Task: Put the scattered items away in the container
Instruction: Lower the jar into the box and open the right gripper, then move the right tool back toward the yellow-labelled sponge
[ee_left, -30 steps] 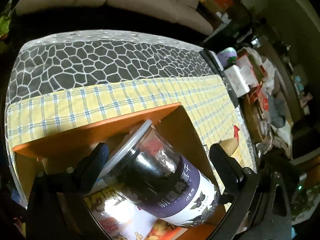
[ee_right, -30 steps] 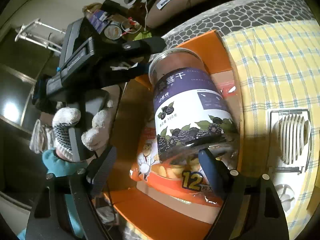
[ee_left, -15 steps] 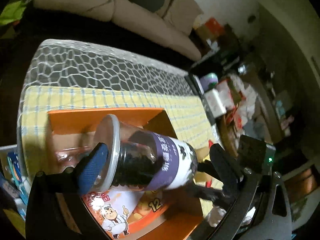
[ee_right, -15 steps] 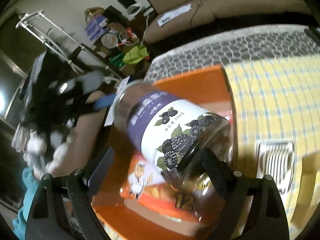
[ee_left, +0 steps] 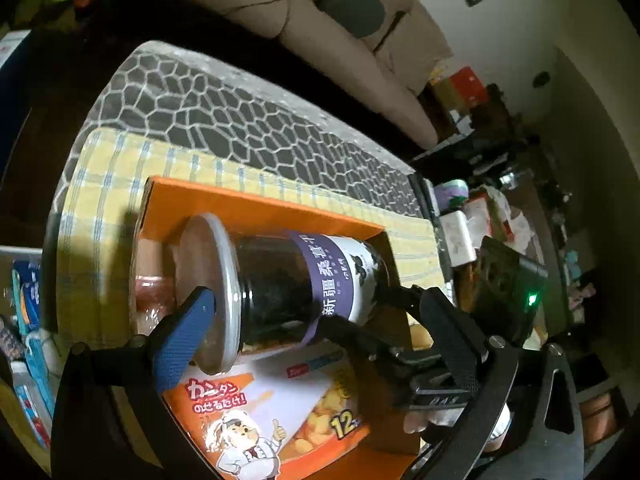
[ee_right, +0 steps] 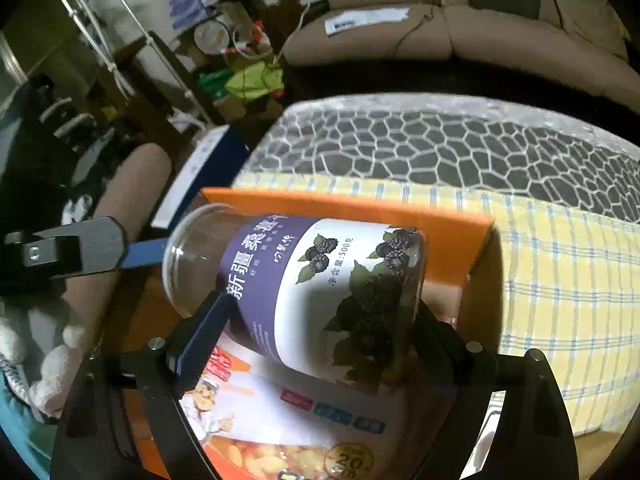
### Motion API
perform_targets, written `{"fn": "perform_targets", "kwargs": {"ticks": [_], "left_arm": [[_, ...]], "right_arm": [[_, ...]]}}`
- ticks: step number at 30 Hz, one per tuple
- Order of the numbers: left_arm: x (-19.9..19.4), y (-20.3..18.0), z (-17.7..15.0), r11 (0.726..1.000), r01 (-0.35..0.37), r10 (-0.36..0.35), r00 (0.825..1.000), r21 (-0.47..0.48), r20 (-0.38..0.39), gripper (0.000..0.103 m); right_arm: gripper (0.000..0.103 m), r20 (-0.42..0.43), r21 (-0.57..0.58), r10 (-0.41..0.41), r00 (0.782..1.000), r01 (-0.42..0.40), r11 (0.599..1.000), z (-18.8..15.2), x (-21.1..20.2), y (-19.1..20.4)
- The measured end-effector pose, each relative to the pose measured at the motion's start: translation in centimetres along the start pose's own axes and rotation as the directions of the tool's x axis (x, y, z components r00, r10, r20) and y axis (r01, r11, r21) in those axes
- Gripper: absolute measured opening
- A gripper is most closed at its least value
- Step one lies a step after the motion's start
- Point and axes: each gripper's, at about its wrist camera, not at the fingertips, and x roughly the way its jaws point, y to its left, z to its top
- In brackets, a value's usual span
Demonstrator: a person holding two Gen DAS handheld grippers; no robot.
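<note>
A clear jar [ee_left: 280, 280] with a purple and white berry label [ee_right: 320, 280] hangs tilted on its side over the orange box [ee_left: 248, 208]. My right gripper [ee_right: 320, 308] is shut on the jar's body, a pad on each side. My left gripper [ee_left: 316, 304] stands open around the jar's length. Its blue fingertip [ee_left: 184, 340] rests at the grey lid, also seen as a blue finger [ee_right: 140, 250] from the right wrist. Under the jar, an orange snack packet [ee_right: 320, 420] lies flat in the box [ee_right: 360, 208].
The box sits on a yellow checked cloth [ee_right: 560, 280] over a grey mosaic table cover [ee_left: 240, 120]. A pinkish packet [ee_left: 148, 292] lies in the box's far corner. A beige sofa [ee_right: 480, 32] stands behind the table. Cluttered shelves [ee_left: 500, 220] line the right side.
The jar has swung from steeply tilted to lying nearly sideways over the box, still in the right gripper. Both hands shifted and rolled. The left blue fingertip now sits at the lid.
</note>
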Motion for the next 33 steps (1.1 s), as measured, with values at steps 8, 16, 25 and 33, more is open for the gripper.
{"fn": "perform_targets", "kwargs": {"ticks": [8,16,25,33], "left_arm": [[-1.5,-0.7,-1.9,1.0,-0.002,0.003,1.0,-0.024,0.026,0.102],[-4.0,-3.5,-5.3,0.997,-0.071,0.072,0.997,-0.023,0.033,0.103],[-4.2,-7.1,-12.6,0.997,-0.066,0.067,0.998,-0.028,0.019,0.103],[-0.4,-13.9,-18.3,0.992,-0.044,0.048,0.998,0.119,-0.029,0.103]], "right_arm": [[0.09,0.024,-0.013,-0.017,1.0,0.018,1.0,-0.5,-2.0,0.7],[0.097,0.086,0.042,-0.031,0.996,0.028,0.999,-3.2,-8.3,0.3],[0.1,0.147,0.114,-0.108,0.983,0.091,0.989,-9.6,-14.1,-0.9],[0.1,0.191,0.151,-0.208,0.959,0.18,0.972,-14.0,-18.7,-4.2]]}}
